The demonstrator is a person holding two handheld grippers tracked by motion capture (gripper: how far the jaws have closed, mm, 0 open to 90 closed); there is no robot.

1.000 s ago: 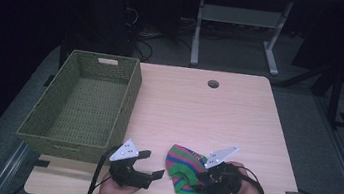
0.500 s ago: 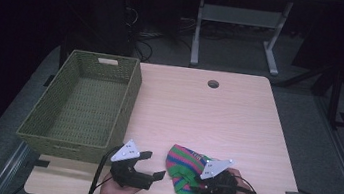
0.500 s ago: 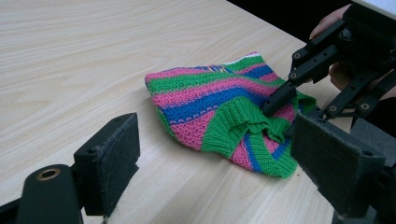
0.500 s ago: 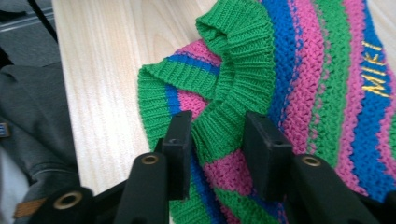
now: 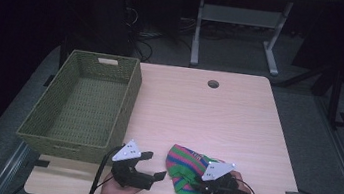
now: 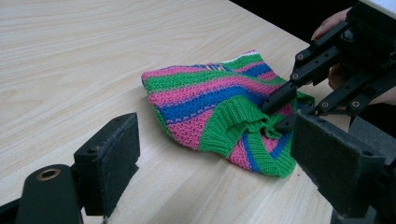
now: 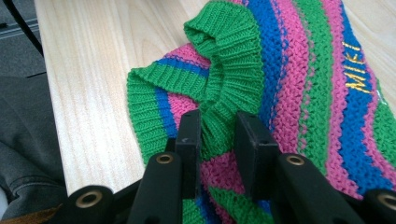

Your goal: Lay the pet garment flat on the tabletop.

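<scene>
A knitted garment (image 5: 182, 163) striped green, pink and blue lies crumpled near the table's front edge. Its green ribbed hem (image 7: 224, 88) is gathered into a raised fold with yellow lettering beside it. My right gripper (image 7: 218, 140) has just been closing its jaws, and both pads now pinch that green fold. From the left gripper view, the right gripper (image 6: 276, 112) grips the bunched rib (image 6: 243, 116). My left gripper (image 5: 153, 165) hovers open just left of the garment, nothing between its pads (image 6: 112, 158), pointing at the garment (image 6: 210, 98).
A green woven basket (image 5: 128, 96) stands at the table's left, nothing inside it. The light wooden table (image 5: 217, 118) has a round cable hole (image 5: 213, 84) at the back. Metal desk legs and cables stand in the dark beyond.
My right gripper has sunk a little onto the garment and its jaws have closed on the green rib. The left gripper has stayed in place.
</scene>
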